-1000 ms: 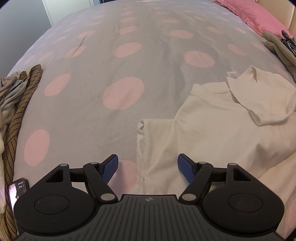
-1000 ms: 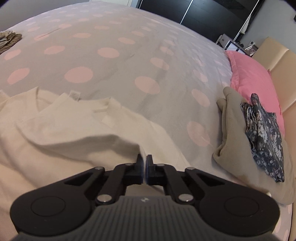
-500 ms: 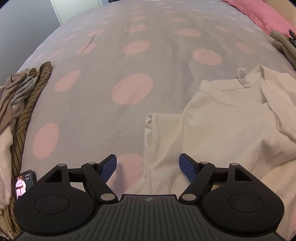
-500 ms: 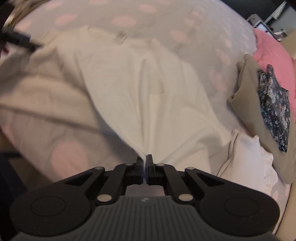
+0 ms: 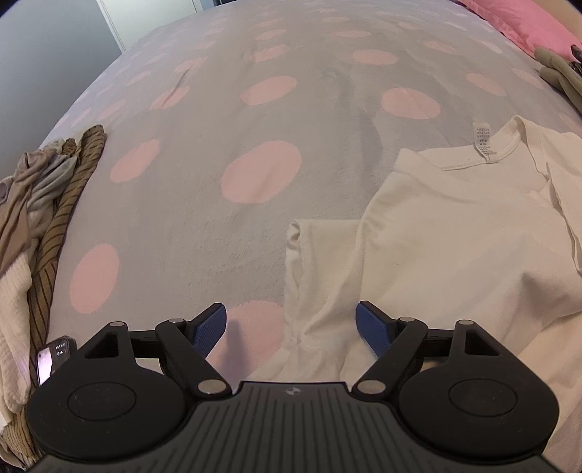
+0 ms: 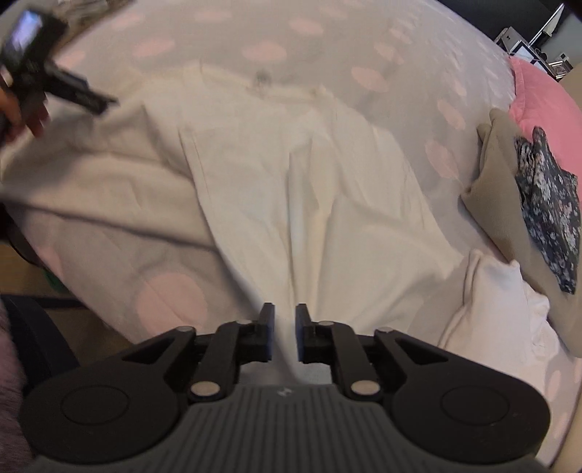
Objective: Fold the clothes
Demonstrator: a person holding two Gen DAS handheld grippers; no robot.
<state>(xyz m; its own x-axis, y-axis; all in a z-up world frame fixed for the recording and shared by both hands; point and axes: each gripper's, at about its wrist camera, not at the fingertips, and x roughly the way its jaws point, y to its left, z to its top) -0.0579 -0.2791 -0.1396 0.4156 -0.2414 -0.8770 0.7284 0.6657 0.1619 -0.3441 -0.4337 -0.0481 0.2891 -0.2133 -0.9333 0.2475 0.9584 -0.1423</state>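
Since a sec ago your right gripper (image 6: 284,333) has let go: its jaws were pinched on the cream T-shirt (image 6: 309,189) hem, now they're opening w/ a narrow gap, and the cloth runs up into that gap, pads no longer pressing it. The shirt's right half, folded over before, now lies spread out. Your left gripper (image 5: 291,329) barely shifted; its jaws went a bit wider.

Left wrist view: jaws spread wide, blue pads (image 5: 210,329) well apart, nothing clamped. The shirt's left sleeve (image 5: 316,262) lies below and between them, bunched at the near end. Shirt body fills the right side, collar w/ white label (image 5: 482,142) at the far end. All on the grey bedspread (image 5: 203,203) w/ pink dots. Pile of brown/striped clothes (image 5: 54,203) at left edge, a phone (image 5: 52,358) near left. Pink pillow (image 5: 523,22) far right.

Right wrist view: blurry. Shirt spread flat ahead, collar far. Your left gripper (image 6: 78,92) shows far left, held in a hand (image 6: 25,116), over the shirt's left side. Right side: beige folded garment (image 6: 502,203) w/ dark floral piece (image 6: 549,218) on top, white folded item (image 6: 491,305) just near of it, touching the shirt's right edge.
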